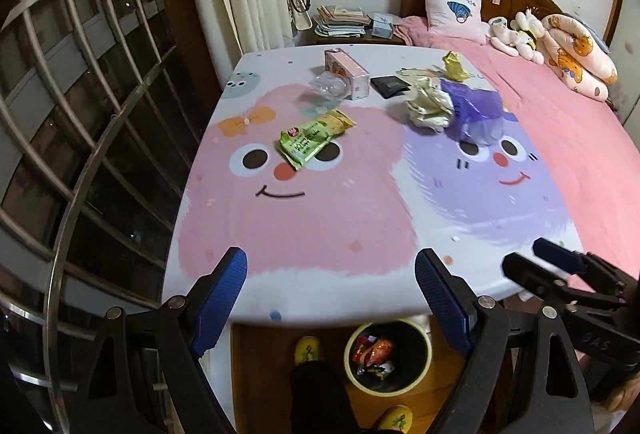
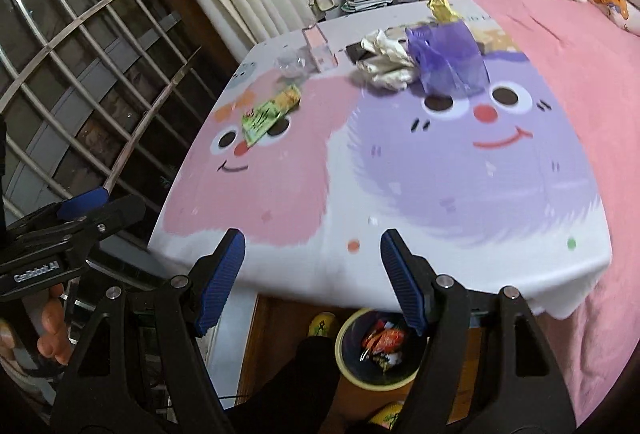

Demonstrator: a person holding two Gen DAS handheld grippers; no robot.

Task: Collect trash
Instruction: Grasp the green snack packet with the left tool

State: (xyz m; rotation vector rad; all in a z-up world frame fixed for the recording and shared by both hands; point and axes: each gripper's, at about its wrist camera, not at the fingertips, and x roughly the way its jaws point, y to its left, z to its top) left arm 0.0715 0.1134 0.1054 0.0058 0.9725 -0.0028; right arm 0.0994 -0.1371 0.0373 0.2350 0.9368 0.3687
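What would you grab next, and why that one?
Probably reach the left gripper forward to the green wrapper. Both grippers are open and empty near the table's front edge, the right gripper too, and that wrapper lies flat and alone, nearest of the trash. The bin sits on the floor just below that edge, so the carry back looks short.

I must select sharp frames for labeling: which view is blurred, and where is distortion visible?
Left wrist view: sharp, the green snack wrapper shows clear print; the window grille bows from fisheye. Right wrist view: motion blur smears the purple plastic bag and crumpled paper.
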